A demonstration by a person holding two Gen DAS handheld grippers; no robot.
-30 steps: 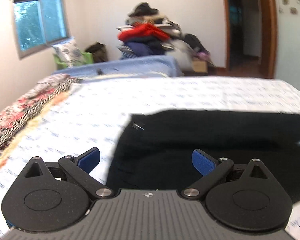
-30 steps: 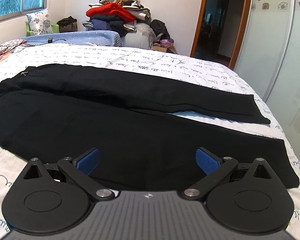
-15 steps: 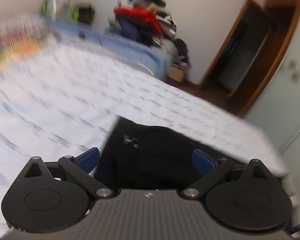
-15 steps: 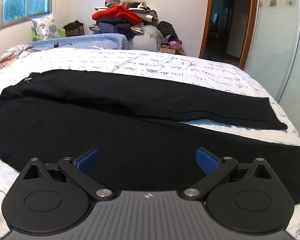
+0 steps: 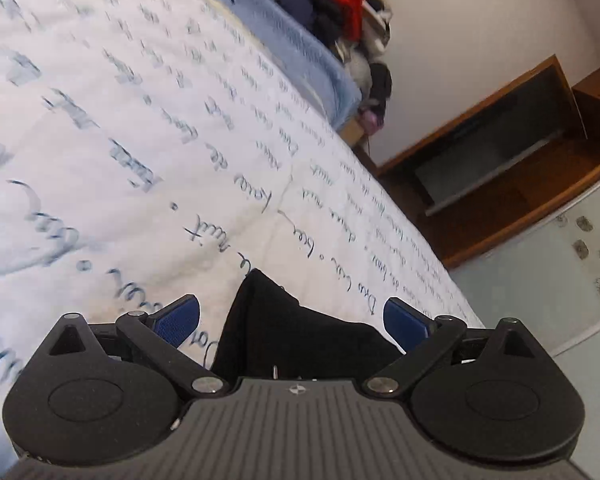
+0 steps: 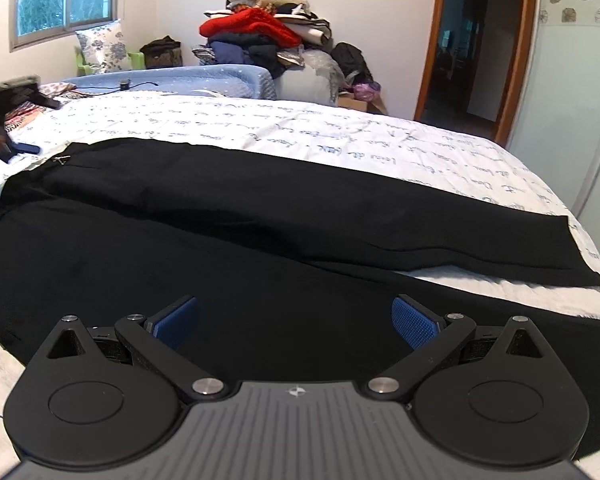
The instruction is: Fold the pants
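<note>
While the black pants (image 6: 284,216) were spread flat on the bed (image 6: 340,136), no fold had actually been made as far as I could tell, so pretty much the whole job was left. Both legs lay apart, with a wedge of the white script-print sheet showing between them near the hems.

The long axis ran across the bed from side to side in the right wrist view: waistband at the left end, by a small metal clasp (image 6: 62,159), and the leg openings off to the right, toward the sliding wardrobe door (image 6: 572,100).

The right gripper (image 6: 295,318) hung over the nearer leg with its blue pads (image 6: 414,322) spread wide and nothing between them. The left gripper (image 5: 292,316) was tipped hard sideways (the room looked tilted in its camera), also wide open, with a corner of the black cloth sitting between its pads but not pinched. My guess is it was lining up for a grab on the waistband corner.
</note>
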